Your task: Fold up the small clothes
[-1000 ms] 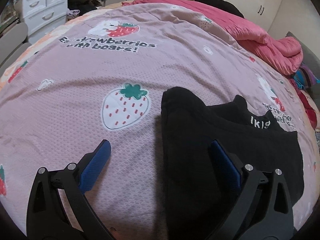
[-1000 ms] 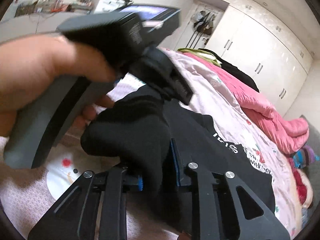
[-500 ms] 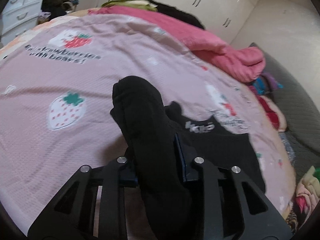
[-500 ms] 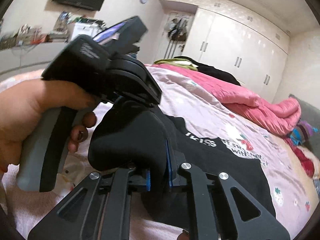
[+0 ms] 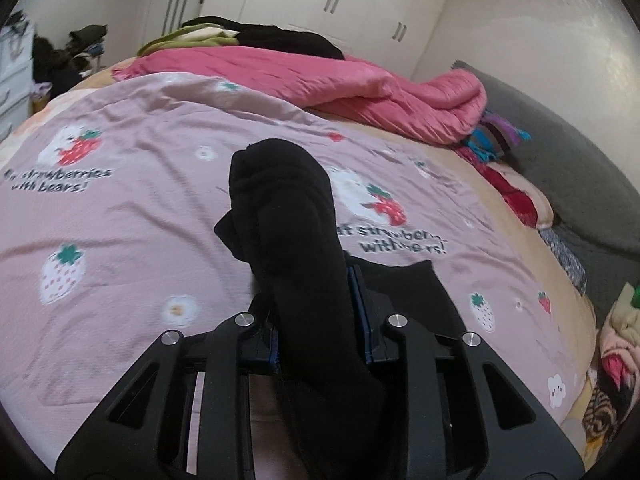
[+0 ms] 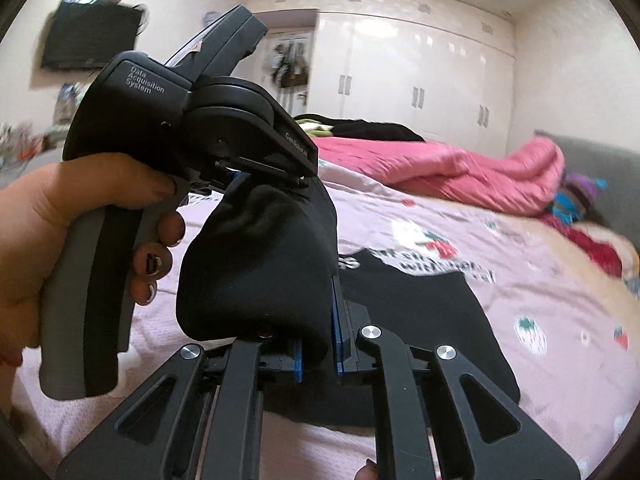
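Above the pink bedspread (image 5: 120, 216), both claws now clench the black garment (image 5: 292, 232): the left gripper (image 5: 320, 344), released a second ago, has closed on its edge. The right gripper (image 6: 318, 344) keeps its hold, the lifted edge rising toward 12 o'clock, the rest lying at 4 o'clock; the fold appears underway.

Pink bedspread (image 5: 132, 208) reads "strawberries with bears!"; left gripper (image 6: 256, 184) housing reads "Data Acquisition System".

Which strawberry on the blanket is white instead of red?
The big strawberry near the left edge of the pink blanket in the left view: it is white with red dots and a green top. The one above it by the bear is red.
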### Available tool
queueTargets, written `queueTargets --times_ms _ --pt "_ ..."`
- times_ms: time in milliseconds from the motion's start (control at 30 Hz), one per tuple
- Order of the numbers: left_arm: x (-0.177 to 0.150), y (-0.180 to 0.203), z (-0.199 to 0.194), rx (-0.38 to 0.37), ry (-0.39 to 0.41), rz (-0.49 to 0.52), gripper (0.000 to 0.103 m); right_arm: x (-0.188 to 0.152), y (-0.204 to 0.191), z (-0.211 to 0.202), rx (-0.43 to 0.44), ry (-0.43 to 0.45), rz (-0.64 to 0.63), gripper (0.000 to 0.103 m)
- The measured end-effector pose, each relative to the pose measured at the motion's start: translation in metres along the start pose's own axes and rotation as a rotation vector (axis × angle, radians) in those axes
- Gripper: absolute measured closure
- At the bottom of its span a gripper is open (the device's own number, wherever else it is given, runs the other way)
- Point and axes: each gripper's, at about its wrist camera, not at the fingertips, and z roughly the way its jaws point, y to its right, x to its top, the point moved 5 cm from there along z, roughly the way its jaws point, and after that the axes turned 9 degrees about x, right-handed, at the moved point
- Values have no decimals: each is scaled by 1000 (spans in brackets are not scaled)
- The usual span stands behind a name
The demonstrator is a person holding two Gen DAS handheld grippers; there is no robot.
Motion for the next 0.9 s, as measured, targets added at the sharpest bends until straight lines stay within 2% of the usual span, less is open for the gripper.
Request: queueTargets --times_ms 300,467,633,733,800,900 --pt "-13 59 47 8 -129 87 83 -27 52 3 25 -83 287 93" --pt "-22 76 78 9 -215 104 79 -47 82 12 117 -133 508 93" --pt "-29 97 100 -12 -290 119 74 -64 106 14 199 -145 684 92" --pt "-30 105 107 -24 -314 112 69 -70 115 15 222 -154 748 88" --pt "-31 108 110 -34 -320 105 63 -73 117 16 225 -162 775 81" --pt "-33 110 114 -48 -327 107 56 -76 118 15 252 -173 828 77"
